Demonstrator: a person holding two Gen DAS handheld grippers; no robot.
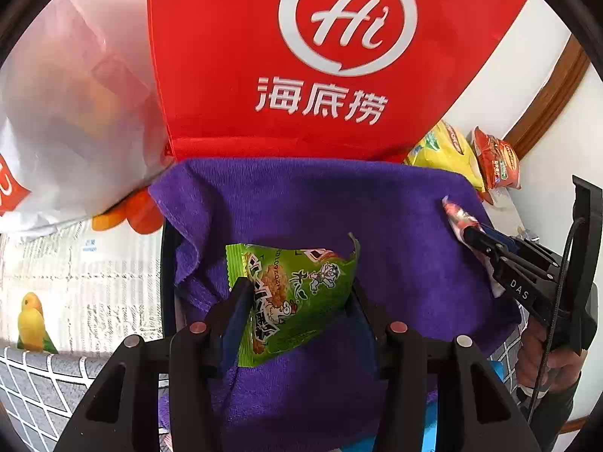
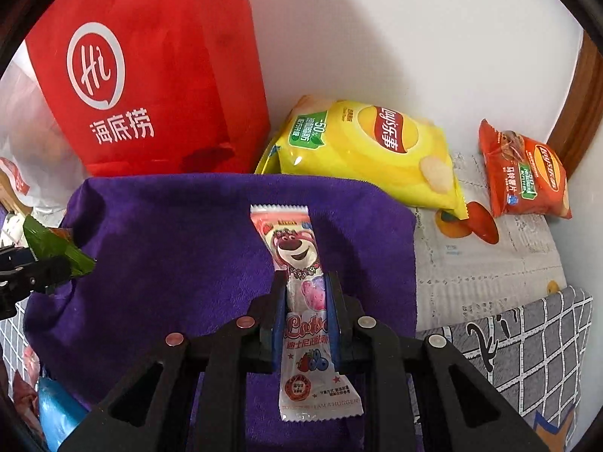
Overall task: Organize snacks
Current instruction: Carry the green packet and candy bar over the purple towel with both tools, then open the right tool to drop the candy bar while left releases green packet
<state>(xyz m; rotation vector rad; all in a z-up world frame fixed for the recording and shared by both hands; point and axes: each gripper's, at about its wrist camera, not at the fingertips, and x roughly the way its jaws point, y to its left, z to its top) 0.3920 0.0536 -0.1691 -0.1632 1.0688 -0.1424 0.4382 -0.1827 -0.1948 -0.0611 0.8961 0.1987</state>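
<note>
A red bag (image 2: 143, 75) stands at the far side against the wall, with a white plastic bag (image 1: 68, 113) to its left. In front of it a purple towel (image 2: 188, 233) covers most of the near surface (image 2: 486, 263), which shows a printed cloth at the right. On that cloth, to the right of the towel, lie a yellow chip bag (image 2: 377, 150) and, further right, a smaller orange chip bag (image 2: 527, 177).

Both hands carry a snack over the towel. The left tool (image 1: 297, 297) is clamped on a green snack packet (image 1: 297, 286), gripping it across its lower half so the top corner sticks out free. The right tool (image 2: 305, 301) is pinched together on a slim pink bear-print packet (image 2: 297, 248), holding it near the middle with both ends hanging past the pads.

The risks, as I judge them: the pink packet is glossy and held by a narrow strip, so a quick tilt could let it slide out. The green packet looks puffy; squeezing harder might crush what is inside. If both are released onto the towel close together, the two tools may bump, since they work side by side.
</note>
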